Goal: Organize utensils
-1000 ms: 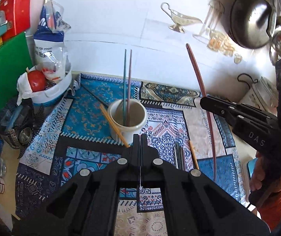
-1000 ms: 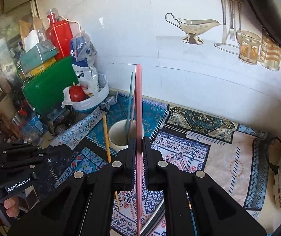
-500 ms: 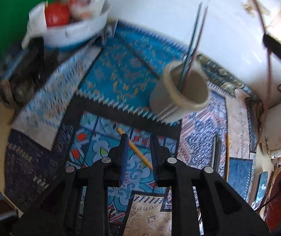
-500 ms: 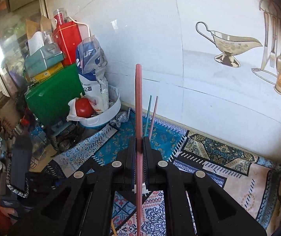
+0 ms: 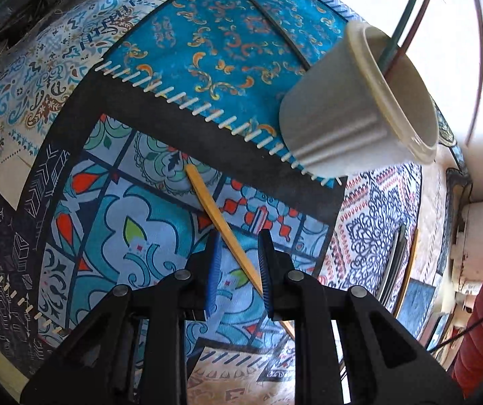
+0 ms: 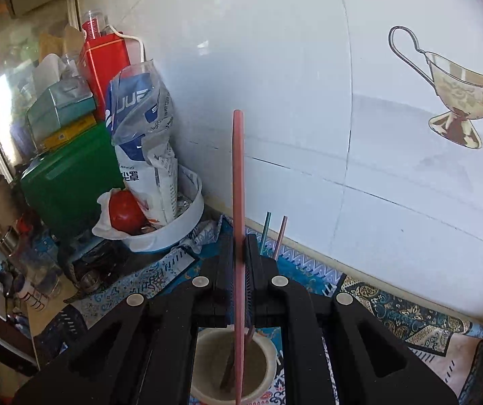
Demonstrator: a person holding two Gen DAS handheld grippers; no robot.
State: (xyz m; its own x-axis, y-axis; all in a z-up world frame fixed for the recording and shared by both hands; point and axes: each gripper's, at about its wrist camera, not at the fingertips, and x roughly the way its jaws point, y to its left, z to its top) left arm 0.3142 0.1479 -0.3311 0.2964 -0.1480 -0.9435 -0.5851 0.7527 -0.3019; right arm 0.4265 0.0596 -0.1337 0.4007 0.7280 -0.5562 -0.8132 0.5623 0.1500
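Left hand-held gripper [image 5: 238,263] narrowly open astride the yellow chopstick [image 5: 222,226]; right hand-held gripper [image 6: 239,253] clamps the pink chopstick [image 6: 238,182].
Light, stiff, likely slippery: best pinched mid-shaft.

A cream cup [image 5: 352,108], a yellow chopstick [image 5: 222,226], a pink chopstick [image 6: 238,185], blue ornamented mats [image 5: 227,33].

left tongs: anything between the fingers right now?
Yes: the yellow chopstick lies on the patterned mat, crossing the gap of the open left tongs, pads apparently not pressing it. Left wrist view.

Home kitchen counter: white tiled wall with gravy-boat decal [image 6: 457,91], patterned blue mat [image 5: 227,30], tomato in white bowl [image 6: 173,233], cluttered food packets.
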